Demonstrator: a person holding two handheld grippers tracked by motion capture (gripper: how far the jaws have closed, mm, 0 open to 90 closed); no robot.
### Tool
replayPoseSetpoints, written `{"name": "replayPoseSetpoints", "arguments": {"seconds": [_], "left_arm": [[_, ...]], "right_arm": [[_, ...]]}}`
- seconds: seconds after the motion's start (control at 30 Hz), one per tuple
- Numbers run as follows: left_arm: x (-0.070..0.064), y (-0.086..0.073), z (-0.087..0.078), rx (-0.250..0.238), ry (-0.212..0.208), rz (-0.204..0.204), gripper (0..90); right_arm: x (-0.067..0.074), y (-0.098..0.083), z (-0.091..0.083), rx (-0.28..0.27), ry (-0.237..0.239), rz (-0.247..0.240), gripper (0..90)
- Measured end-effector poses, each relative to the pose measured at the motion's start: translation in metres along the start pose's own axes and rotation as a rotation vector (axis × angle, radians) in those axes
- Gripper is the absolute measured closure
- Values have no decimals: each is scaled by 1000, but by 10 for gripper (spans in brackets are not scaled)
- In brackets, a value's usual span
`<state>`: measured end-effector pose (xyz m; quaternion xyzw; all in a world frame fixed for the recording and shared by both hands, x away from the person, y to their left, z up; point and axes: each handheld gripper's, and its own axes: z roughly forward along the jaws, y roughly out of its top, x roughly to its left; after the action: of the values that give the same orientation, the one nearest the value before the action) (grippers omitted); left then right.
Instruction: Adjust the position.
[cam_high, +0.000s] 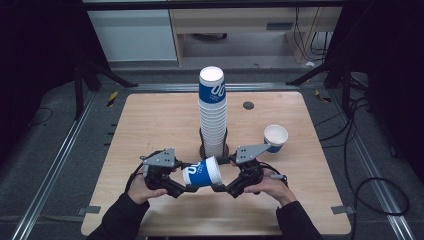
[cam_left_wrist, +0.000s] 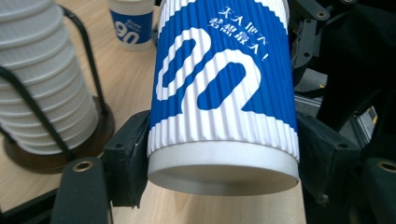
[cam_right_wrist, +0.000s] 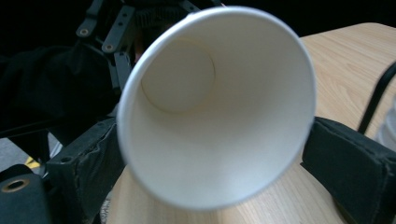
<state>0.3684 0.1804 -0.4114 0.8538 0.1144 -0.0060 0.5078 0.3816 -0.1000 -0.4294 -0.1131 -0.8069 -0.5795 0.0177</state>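
Gripping the base end of a blue-and-white paper cup (cam_high: 202, 172), the left gripper (cam_high: 186, 188) held it sideways above the table (cam_high: 150, 125). The right gripper (cam_high: 218, 187) flanked its rim, pads apparently off it. Behind stood the cup stack (cam_high: 213, 112); another cup (cam_high: 275, 137) sat right.

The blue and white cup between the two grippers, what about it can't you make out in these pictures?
- Right gripper view: the cup shows its open mouth, so its printed wall is hidden and its near rim is blurred.
- Left gripper view: the mouth end is cut off by the top edge; the print is too small to read.
- High view: the jaws' contact with the cup is too small to judge.
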Motion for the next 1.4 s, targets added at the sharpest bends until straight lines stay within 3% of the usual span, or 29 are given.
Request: {"name": "replayPoseSetpoints", "arguments": {"seconds": [0.2,0.43,0.6,0.7,0.93,1.07,1.17,1.4], "left_arm": [[-5,2,8,22,-15,25,271],[-5,1,10,37,-26,21,270],[-3,1,8,32,-19,9,254],[-2,0,6,40,1,9,230],[3,-3,4,100,36,6,173],[3,-5,12,179,56,26,163],[2,-8,19,232,62,45,162],[-4,-10,32,293,43,80,175]], "right_arm": [[2,-1,6,3,37,7,94],[2,-3,7,9,63,16,131],[2,-2,5,2,61,13,158],[3,-1,4,26,45,-9,159],[0,-1,-2,73,-25,-26,157],[0,-3,4,151,-75,-39,155],[1,-6,11,196,-75,-47,154],[6,-8,25,251,-40,-51,153]]}}
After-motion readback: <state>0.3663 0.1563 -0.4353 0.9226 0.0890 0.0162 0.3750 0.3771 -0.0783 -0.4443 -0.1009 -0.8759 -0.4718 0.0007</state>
